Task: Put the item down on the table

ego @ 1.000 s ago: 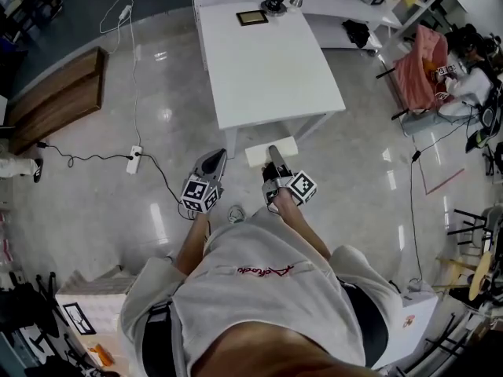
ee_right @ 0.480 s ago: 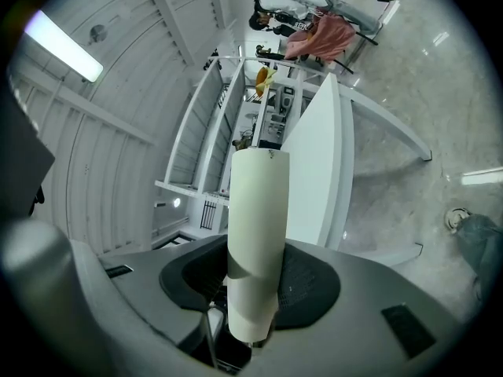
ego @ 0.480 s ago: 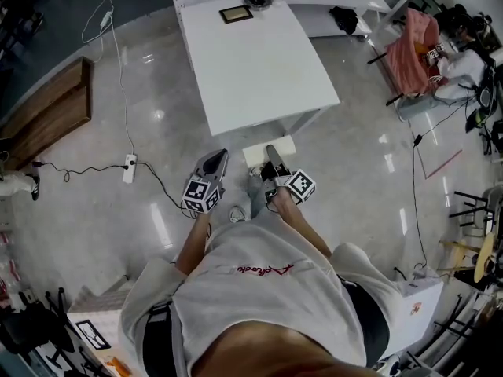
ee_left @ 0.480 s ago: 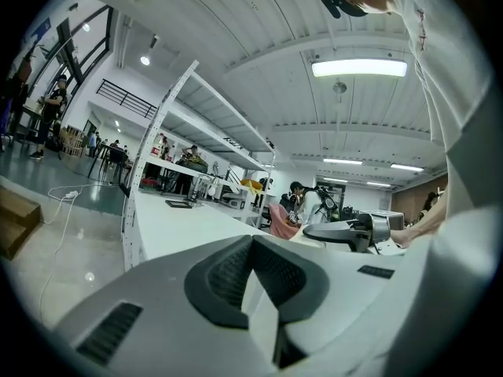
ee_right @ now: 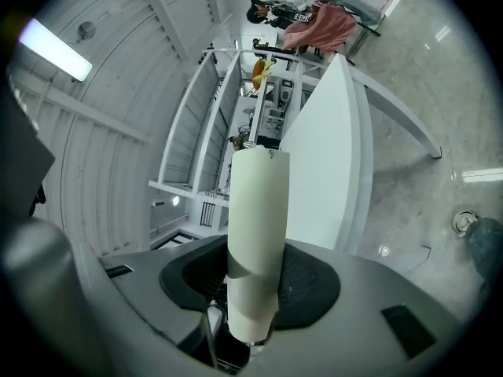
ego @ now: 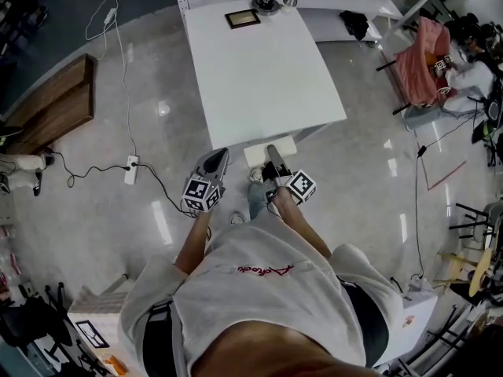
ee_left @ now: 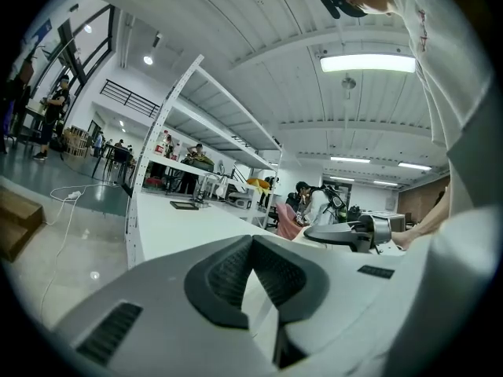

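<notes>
**Cream block clamped in the right gripper, just off the table's near edge**

The right gripper [ego: 272, 155] grips a pale cream block [ego: 269, 151]. In the head view the block lies crosswise at the gripper's tip, sticking out to both sides of the jaws, and it sits just short of the near edge of the white table [ego: 259, 69]. It rests on nothing; the shiny floor shows beneath it.

In the right gripper view the block [ee_right: 257, 203] stands as a long slab between the two dark pads [ee_right: 310, 285], which press on its sides. It reaches well past the right gripper [ee_right: 251, 277] toward the table [ee_right: 326, 155] behind.

The left gripper [ego: 213, 162] hangs just beside it, to the left and level with it, apart from the block. In its own view the left gripper [ee_left: 251, 246] has its jaw tips together, with nothing between them.

A dark framed plate [ego: 242, 19] lies at the table's far end, well apart from both grippers.
</notes>
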The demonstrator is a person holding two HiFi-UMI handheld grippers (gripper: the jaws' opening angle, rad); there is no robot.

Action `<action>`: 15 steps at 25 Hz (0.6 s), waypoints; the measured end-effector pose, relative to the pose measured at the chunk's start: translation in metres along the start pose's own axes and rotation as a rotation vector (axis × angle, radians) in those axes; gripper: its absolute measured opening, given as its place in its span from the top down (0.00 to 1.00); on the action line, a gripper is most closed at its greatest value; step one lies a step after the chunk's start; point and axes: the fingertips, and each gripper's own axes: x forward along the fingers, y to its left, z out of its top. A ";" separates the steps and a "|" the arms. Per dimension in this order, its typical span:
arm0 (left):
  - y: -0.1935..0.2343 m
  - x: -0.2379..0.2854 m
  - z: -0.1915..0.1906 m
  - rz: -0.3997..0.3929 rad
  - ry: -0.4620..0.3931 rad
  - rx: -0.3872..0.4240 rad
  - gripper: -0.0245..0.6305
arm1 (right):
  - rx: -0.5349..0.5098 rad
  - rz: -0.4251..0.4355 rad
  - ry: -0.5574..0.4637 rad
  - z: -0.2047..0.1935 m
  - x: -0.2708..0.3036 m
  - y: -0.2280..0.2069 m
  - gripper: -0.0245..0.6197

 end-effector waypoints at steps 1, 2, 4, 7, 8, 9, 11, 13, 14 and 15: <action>0.003 0.005 0.002 0.005 -0.001 0.000 0.93 | 0.001 0.003 0.004 0.004 0.006 0.001 0.68; 0.006 0.011 0.004 0.010 0.000 -0.001 0.93 | 0.003 0.002 0.006 0.007 0.012 0.000 0.68; 0.012 0.023 0.007 0.020 0.005 -0.002 0.93 | 0.009 -0.003 0.016 0.014 0.024 -0.001 0.68; 0.017 0.042 0.013 0.036 0.010 -0.003 0.93 | 0.017 -0.008 0.038 0.024 0.040 -0.005 0.68; 0.018 0.048 0.015 0.042 0.009 -0.001 0.93 | 0.021 -0.003 0.046 0.027 0.045 -0.005 0.68; 0.019 0.055 0.018 0.048 0.007 0.000 0.93 | 0.023 -0.005 0.054 0.031 0.049 -0.007 0.68; 0.022 0.067 0.022 0.061 0.006 0.000 0.93 | 0.024 -0.008 0.072 0.037 0.060 -0.010 0.68; 0.026 0.077 0.026 0.075 0.007 0.000 0.93 | 0.030 0.011 0.092 0.042 0.073 -0.008 0.68; 0.028 0.082 0.028 0.084 0.007 0.000 0.93 | 0.034 0.015 0.103 0.045 0.079 -0.007 0.68; 0.031 0.087 0.029 0.092 0.007 0.000 0.93 | 0.036 0.016 0.112 0.047 0.085 -0.007 0.68</action>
